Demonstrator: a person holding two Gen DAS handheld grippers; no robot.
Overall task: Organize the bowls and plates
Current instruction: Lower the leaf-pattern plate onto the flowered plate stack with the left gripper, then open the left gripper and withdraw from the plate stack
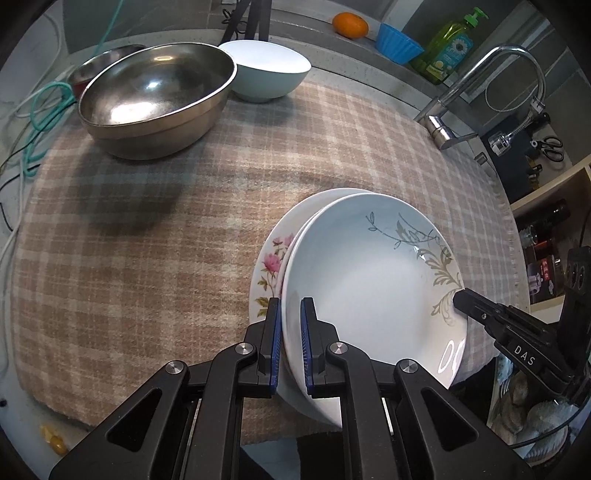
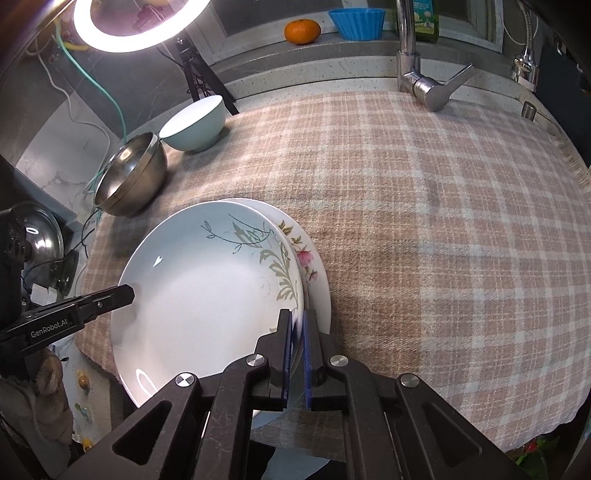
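Observation:
A white plate with a grey leaf pattern (image 1: 369,280) (image 2: 199,295) lies partly over a pink-flower plate (image 1: 267,266) (image 2: 308,258) near the front edge of the checked cloth (image 1: 166,240). My left gripper (image 1: 290,314) is shut on the leaf plate's left rim. My right gripper (image 2: 297,325) is shut on its opposite rim, and it also shows at the plate's right edge in the left wrist view (image 1: 461,297). The left gripper (image 2: 127,291) appears at the plate's left in the right wrist view. A steel bowl (image 1: 155,99) (image 2: 129,177) and a pale bowl (image 1: 266,70) (image 2: 194,123) stand at the back.
A faucet (image 1: 480,92) (image 2: 417,74) rises behind the cloth. On the ledge sit an orange (image 1: 350,24), a blue ribbed cup (image 1: 399,42) and a green soap bottle (image 1: 448,44). A ring light (image 2: 136,26) on a tripod and cables are at the back left.

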